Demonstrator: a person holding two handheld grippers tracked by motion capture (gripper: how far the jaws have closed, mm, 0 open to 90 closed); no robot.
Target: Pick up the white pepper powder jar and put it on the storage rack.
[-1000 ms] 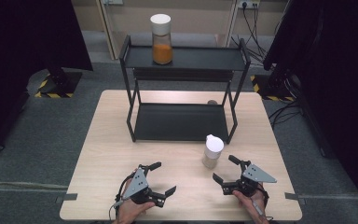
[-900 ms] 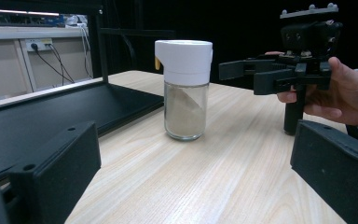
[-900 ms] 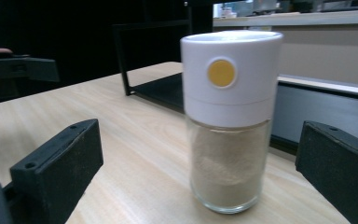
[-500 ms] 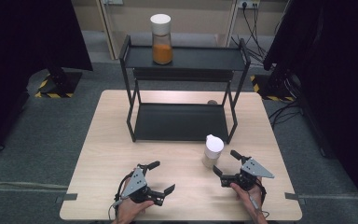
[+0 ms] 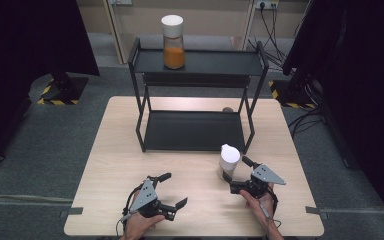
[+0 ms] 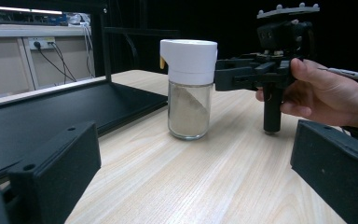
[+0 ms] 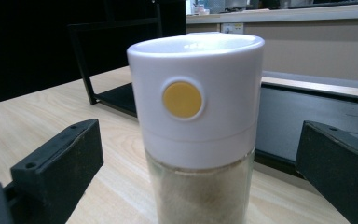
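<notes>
Glass shaker (image 5: 229,161) with white cap and pale powder stands upright on the tabletop (image 5: 110,165), just in front of the black rack's (image 5: 195,95) front right leg. The right gripper view shows a round yellow button on the cap (image 7: 196,98) facing the camera.

Right tongs (image 5: 236,172): jaws apart, either side of the shaker at cap height, not touching it. Held by the right hand (image 5: 260,200), just right of the shaker.

Left tongs (image 5: 172,190): jaws apart, nothing between them, well left of the shaker near the front tabletop edge, held by the left hand (image 5: 137,225).

Second jar (image 5: 173,42), white lid, orange contents, upright on the rack's top shelf, well behind the shaker.
</notes>
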